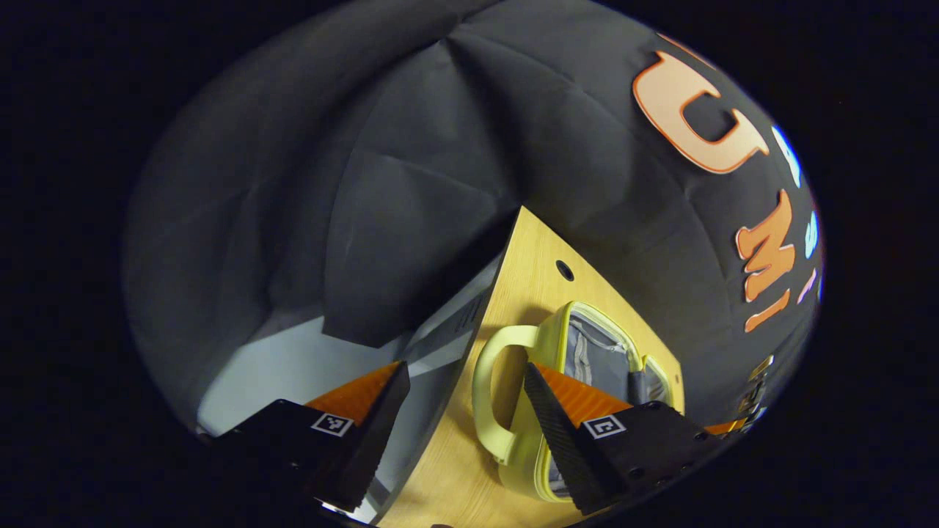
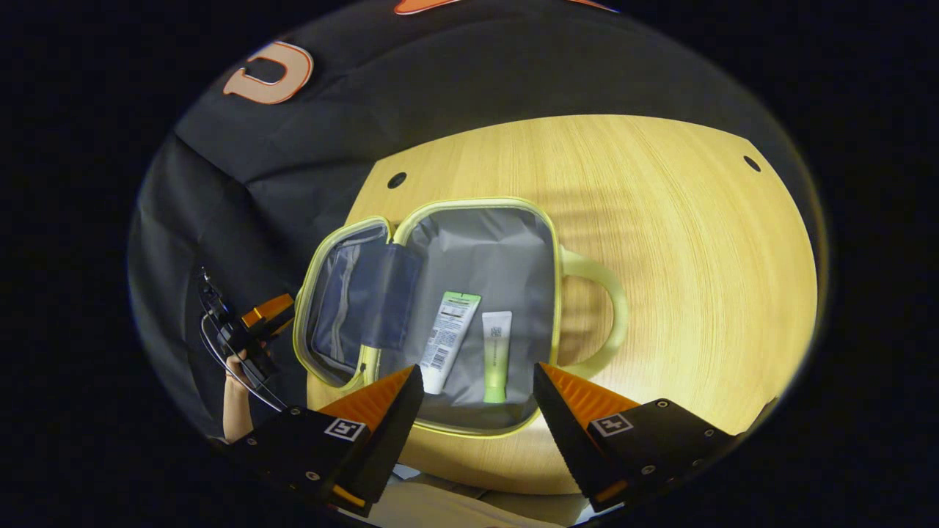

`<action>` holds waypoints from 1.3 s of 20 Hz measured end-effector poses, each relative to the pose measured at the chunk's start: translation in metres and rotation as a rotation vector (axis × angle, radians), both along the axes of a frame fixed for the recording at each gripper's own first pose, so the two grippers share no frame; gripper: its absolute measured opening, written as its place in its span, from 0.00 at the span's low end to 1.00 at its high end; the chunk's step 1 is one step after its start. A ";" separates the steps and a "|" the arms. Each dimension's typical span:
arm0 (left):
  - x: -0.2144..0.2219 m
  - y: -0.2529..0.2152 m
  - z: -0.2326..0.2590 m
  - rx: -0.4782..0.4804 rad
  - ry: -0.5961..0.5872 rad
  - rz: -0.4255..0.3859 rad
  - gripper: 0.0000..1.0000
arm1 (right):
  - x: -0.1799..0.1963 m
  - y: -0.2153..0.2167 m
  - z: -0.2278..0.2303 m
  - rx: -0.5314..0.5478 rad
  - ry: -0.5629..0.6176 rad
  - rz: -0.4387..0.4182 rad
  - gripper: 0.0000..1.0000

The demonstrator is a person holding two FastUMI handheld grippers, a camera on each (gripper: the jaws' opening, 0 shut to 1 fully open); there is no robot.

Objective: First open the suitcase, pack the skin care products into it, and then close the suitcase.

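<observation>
Suitcase [image 2: 469,249]: small, yellow-trimmed, grey-lined, lying open on the wooden table [image 2: 697,242] (lid [image 2: 345,301] folded toward the table's edge). Contents: white tube [image 2: 449,339] and green tube [image 2: 496,356], side by side. Right gripper [image 2: 477,396]: fingers spread wide, empty, just above the suitcase. Left gripper [image 1: 466,411]: fingers wide apart, empty, beside the handle [image 1: 488,396].

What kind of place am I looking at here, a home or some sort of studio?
Probably a staged recording booth, not a home: black cloth wall draped behind a bare wooden table, with an open suitcase holding two skincare tubes, and handheld claws working over it.
</observation>
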State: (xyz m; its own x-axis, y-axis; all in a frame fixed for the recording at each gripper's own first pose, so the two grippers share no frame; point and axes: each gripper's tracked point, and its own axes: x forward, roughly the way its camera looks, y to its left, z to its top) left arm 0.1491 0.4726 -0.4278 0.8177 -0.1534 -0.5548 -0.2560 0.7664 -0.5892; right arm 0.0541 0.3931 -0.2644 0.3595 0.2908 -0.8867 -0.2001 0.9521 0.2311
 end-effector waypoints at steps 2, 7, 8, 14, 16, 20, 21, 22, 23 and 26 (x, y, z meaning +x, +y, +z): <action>0.011 -0.003 -0.003 -0.092 -0.029 0.025 0.98 | -0.002 -0.002 -0.006 -0.010 0.012 -0.007 0.96; 0.025 -0.024 -0.004 -0.333 -0.065 0.045 0.96 | -0.007 -0.001 -0.015 -0.008 0.061 -0.023 0.96; 0.027 -0.029 -0.010 -0.341 -0.046 0.046 0.95 | -0.006 -0.001 -0.016 0.000 0.066 -0.035 0.96; 0.037 -0.020 -0.015 -0.305 -0.022 0.104 0.54 | -0.001 -0.011 -0.017 0.008 0.065 -0.063 0.96; 0.035 -0.028 -0.015 -0.335 0.022 0.105 0.20 | 0.000 -0.013 -0.017 0.024 0.068 -0.075 0.96; 0.029 -0.035 0.005 -0.224 0.059 0.110 0.09 | 0.009 -0.022 -0.013 0.022 0.033 -0.084 0.96; 0.027 -0.037 0.017 -0.175 0.061 0.095 0.09 | 0.012 -0.024 -0.009 0.025 0.021 -0.092 0.96; 0.026 -0.039 0.032 -0.133 0.058 0.082 0.10 | 0.016 -0.029 -0.005 0.026 0.007 -0.102 0.96; 0.025 -0.042 0.049 -0.095 0.053 0.069 0.09 | 0.021 -0.035 0.000 0.022 -0.014 -0.110 0.96; 0.028 -0.061 0.108 0.001 0.015 0.032 0.09 | 0.037 -0.054 0.018 0.005 -0.097 -0.123 0.96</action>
State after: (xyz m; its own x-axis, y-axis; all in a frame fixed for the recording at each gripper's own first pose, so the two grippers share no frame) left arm 0.1775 0.4115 -0.3202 0.8140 -0.1267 -0.5669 -0.2888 0.7586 -0.5841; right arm 0.0908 0.3391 -0.2461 0.4762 0.2433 -0.8450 -0.1038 0.9698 0.2208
